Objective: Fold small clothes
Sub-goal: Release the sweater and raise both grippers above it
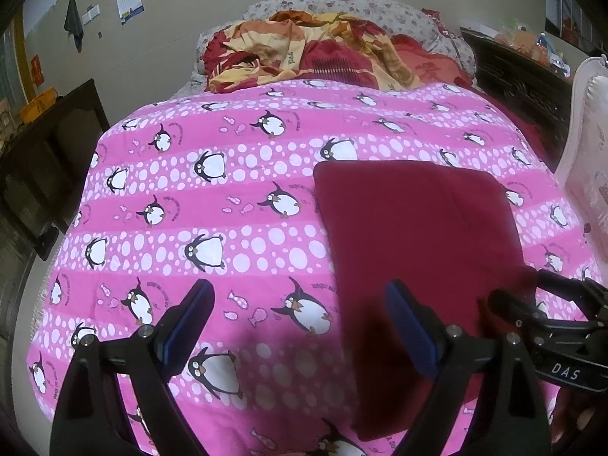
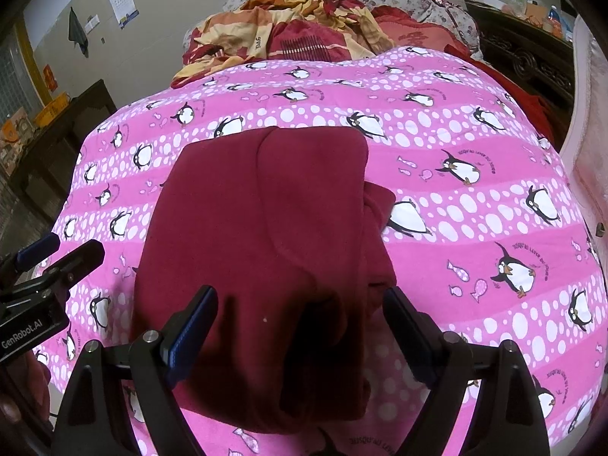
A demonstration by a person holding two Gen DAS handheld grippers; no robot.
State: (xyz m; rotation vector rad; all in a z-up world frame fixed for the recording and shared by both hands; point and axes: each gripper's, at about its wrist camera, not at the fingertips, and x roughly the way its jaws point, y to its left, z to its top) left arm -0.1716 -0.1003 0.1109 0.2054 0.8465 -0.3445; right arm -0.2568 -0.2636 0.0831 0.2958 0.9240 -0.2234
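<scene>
A dark red garment [image 1: 414, 243] lies folded in a flat block on the pink penguin bedspread [image 1: 212, 205]. In the right wrist view the garment [image 2: 266, 235] shows a folded layer on top and a small bunched flap at its right edge. My left gripper [image 1: 300, 323] is open and empty, above the garment's near left edge. My right gripper [image 2: 300, 326] is open and empty, over the garment's near end. Each gripper shows in the other's view: the right one [image 1: 532, 304] over the garment's right side, the left one [image 2: 57, 254] at the far left.
A crumpled orange and red blanket [image 1: 304, 53] and a floral pillow [image 1: 342, 3] lie at the bed's far end. Dark wooden furniture [image 1: 45, 159] stands to the left of the bed. A white padded headboard [image 1: 589, 152] rises at the right, with a dark cabinet [image 1: 513, 68] behind.
</scene>
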